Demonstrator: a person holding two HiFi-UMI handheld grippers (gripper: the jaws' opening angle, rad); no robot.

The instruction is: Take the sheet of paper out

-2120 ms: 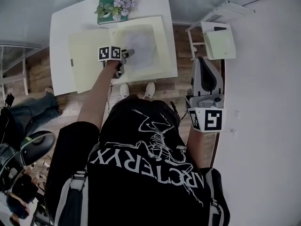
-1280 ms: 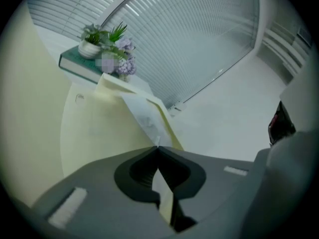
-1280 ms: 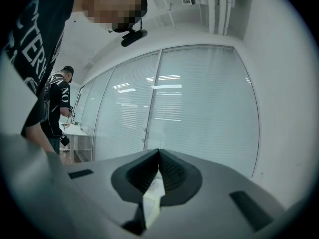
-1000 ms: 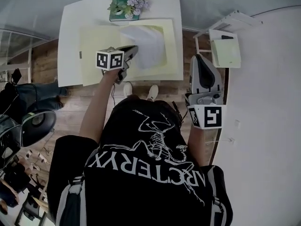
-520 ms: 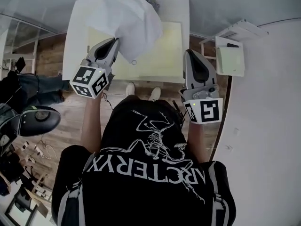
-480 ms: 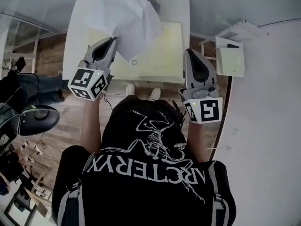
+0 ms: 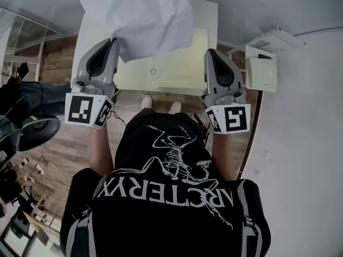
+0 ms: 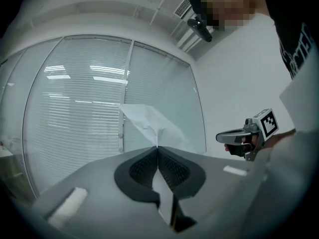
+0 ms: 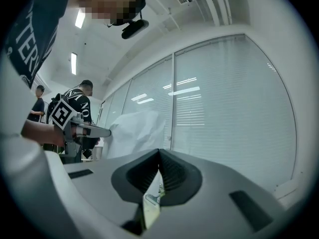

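Note:
A crumpled white sheet of paper (image 7: 144, 15) hangs in the air above the white table (image 7: 206, 15), high and near the head camera. My left gripper (image 7: 113, 39) is shut on its lower edge. In the left gripper view the sheet (image 8: 149, 123) rises from between the closed jaws. A pale yellow folder (image 7: 182, 63) lies open on the table below. My right gripper (image 7: 212, 52) is held level to the right of the sheet, shut, with nothing in it. The right gripper view shows the sheet (image 9: 137, 131) and the left gripper (image 9: 94, 130) off to its left.
A small white side rack (image 7: 261, 63) holding a pale green item stands right of the table. Wooden floor and a dark chair (image 7: 32, 127) lie at the left. Glass walls with blinds (image 8: 84, 118) fill both gripper views. People (image 9: 82, 108) stand at the far left.
My left gripper has lifted the sheet up off the yellow folder and toward the head camera, rolling as it rose. The right gripper has shifted a little toward the table.

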